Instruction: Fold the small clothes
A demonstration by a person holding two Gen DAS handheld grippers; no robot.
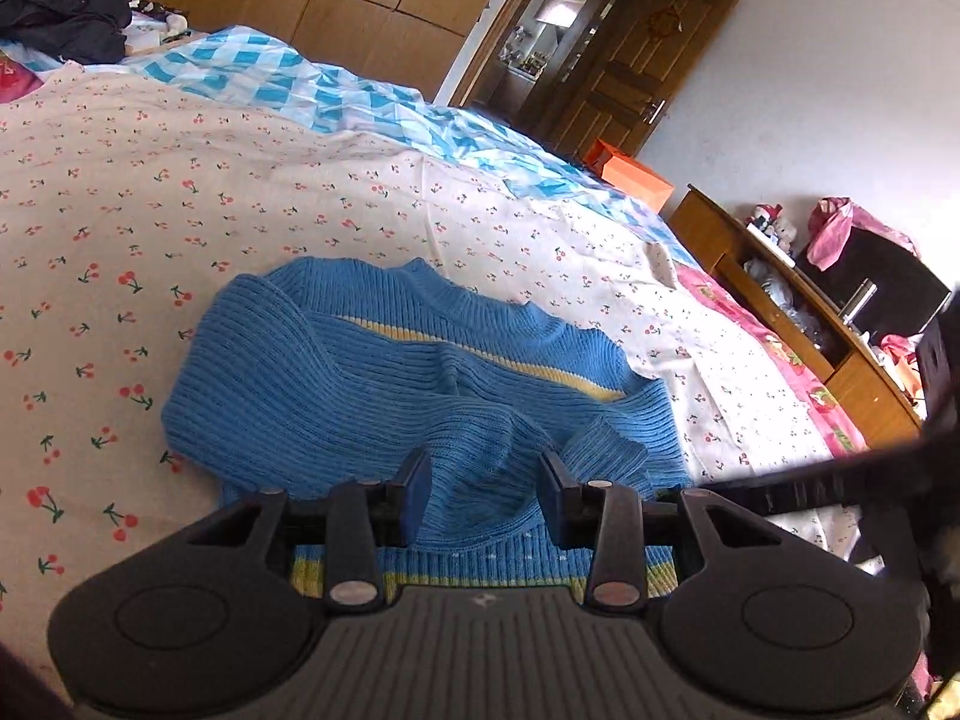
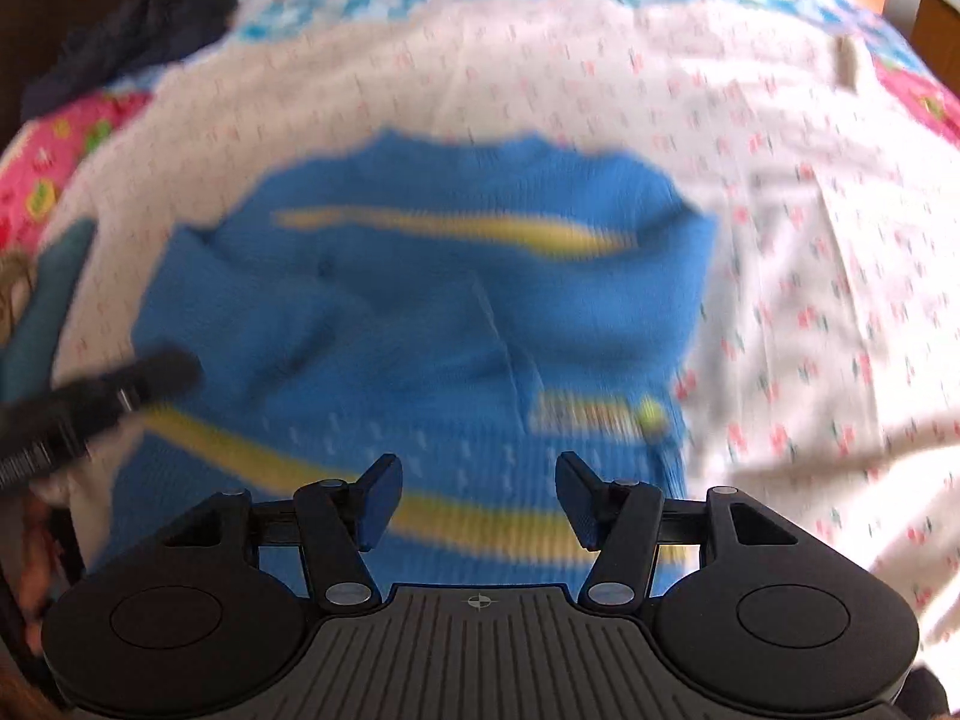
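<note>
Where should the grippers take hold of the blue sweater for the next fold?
Probably the striped hem of the blue sweater, from the near side: both sleeves look folded in, and the hem lies flat and nearest the open left gripper and right gripper.

The left gripper [image 1: 486, 495] points forward and somewhat downward, its two blue-padded fingers [image 1: 417, 495] standing apart with an open gap and nothing pinched between them. The right gripper [image 2: 477, 495] points more steeply down, its fingers [image 2: 381, 501] set a little wider, pads facing each other with nothing clamped. In the right wrist view, which is blurred, the left gripper's dark tip reaches in from the left edge. In the left wrist view, a dark part of the right gripper crosses the right edge.
</note>
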